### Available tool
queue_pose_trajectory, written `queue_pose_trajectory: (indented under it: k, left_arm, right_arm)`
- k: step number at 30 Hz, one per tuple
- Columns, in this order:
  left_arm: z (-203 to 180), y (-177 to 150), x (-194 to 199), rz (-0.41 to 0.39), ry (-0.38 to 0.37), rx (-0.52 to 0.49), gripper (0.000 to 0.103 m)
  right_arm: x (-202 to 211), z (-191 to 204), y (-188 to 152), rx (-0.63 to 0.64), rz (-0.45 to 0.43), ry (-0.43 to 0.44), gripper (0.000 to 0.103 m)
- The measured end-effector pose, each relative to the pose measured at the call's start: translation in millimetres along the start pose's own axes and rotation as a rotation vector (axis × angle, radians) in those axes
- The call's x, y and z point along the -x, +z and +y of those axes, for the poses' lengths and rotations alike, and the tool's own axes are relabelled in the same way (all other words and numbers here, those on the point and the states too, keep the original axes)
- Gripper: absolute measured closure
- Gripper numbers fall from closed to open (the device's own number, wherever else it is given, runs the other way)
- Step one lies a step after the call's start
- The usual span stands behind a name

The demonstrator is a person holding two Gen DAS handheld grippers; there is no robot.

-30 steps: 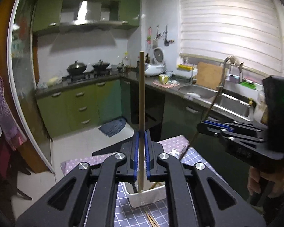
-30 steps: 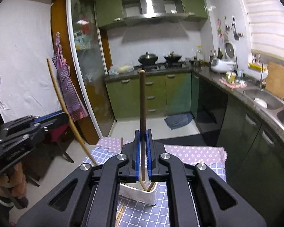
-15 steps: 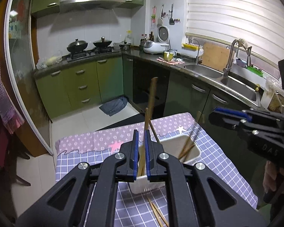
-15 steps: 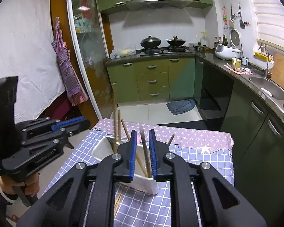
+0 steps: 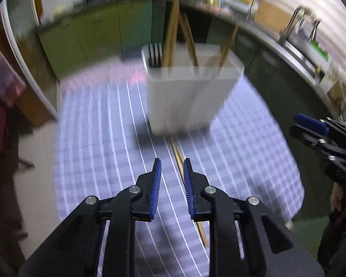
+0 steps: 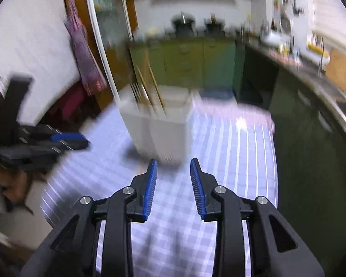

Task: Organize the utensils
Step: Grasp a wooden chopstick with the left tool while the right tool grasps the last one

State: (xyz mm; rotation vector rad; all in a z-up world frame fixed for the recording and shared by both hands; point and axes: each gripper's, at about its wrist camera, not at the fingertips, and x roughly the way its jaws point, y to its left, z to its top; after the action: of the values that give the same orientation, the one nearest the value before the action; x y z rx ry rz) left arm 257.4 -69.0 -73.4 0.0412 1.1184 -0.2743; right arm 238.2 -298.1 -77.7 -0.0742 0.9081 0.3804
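Both views blurred. White utensil holder (image 5: 191, 97) stands upright on the checked tablecloth (image 5: 99, 138) covering the table, with several wooden chopsticks (image 5: 171, 32) leaning inside it. Left wrist view only: loose chopsticks (image 5: 180, 159) lie flat on the cloth, running from the holder's near base toward the camera and passing under the left tongs (image 5: 172, 166); sink faucet (image 5: 295, 23) shows on the far side of the holder, to its right. Right wrist view only: purple apron (image 6: 80, 46) hanging and a glass door left of the holder; stove pots behind it. Left tongs have just been opening, now a narrow gap, nothing between the blue pads, hovering over the cloth just short of the holder, touching nothing visible. Right tongs (image 6: 174, 166) have also just been opening, gap somewhat wider, empty, tips near the holder's base corner, contact not clear. Each tongs shows in the other's view, off to the holder's side, well apart. Bare cloth all round the holder; cloth's edge drops off right of the holder toward dark cabinets.
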Motion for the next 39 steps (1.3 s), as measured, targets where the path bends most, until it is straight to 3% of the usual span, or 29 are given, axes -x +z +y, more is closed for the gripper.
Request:
queue_pose_trajectory:
  k: [4,12,17,20,35,39]
  left_arm:
    - [-7,-8,-43,0.148,-0.014,0.045,0.084]
    - [-10,-5,-102,0.31,0.018,0.124,0.084]
    - [-12,-3,-116,0.341,0.041,0.135,0.085]
    - [-16,-3,-122,0.354,0.068,0.13,0.087]
    - [-35,12,-151,0.37,0.119,0.132,0.089]
    - [-31,16,-151,0.368,0.114,0.125,0.095]
  right_arm:
    - [-42,-16,-30,-0.038,0.169,0.026,0.073]
    - [-57,-22,-46,-0.025,0.211,0.044,0.071]
    - [-57,-29,-48,-0.041,0.21,0.049,0.07]
    - [-55,-33,-50,-0.052,0.205,0.059,0.063]
    - [-47,-36,-56,-0.061,0.197,0.073,0.063]
    - [-48,-36,-58,-0.061,0.202,0.07,0.063]
